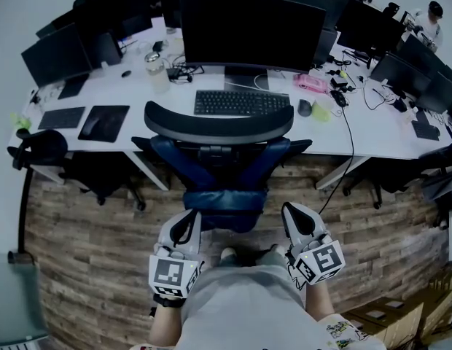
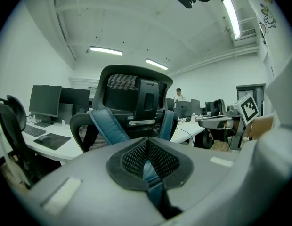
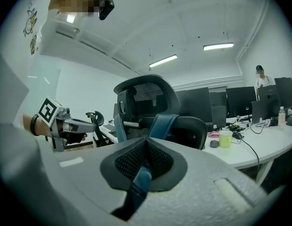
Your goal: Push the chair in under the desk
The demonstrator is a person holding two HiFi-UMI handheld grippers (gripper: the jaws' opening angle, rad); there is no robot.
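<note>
Chair [image 1: 219, 122] sits dead centre at the white desk [image 1: 372, 133], back turned to me; the curved top of the backrest is level with the desk edge, right in front of the keyboard [image 1: 240, 102] and the big dark monitor [image 1: 251, 31]; the blue lower part of the back sticks out over the wood-plank floor [image 1: 87, 239] towards me. I can't tell how far the seat is under the desktop. Left gripper [image 1: 188, 219] is low behind the chair, jaws together with nothing between them; its tip is just beside the blue part's left edge, contact unclear from the head view. Right gripper [image 1: 291, 211] is the same, jaws pressed together and empty, near the blue part's right edge with a small gap showing. Both gripper views look at the rear of the backrest past closed jaws; the blue in the slot is the chair's strap behind, not a held thing. On the desk right of the keyboard: mouse [image 1: 305, 107], yellow-green cup [image 1: 321, 110].
</note>
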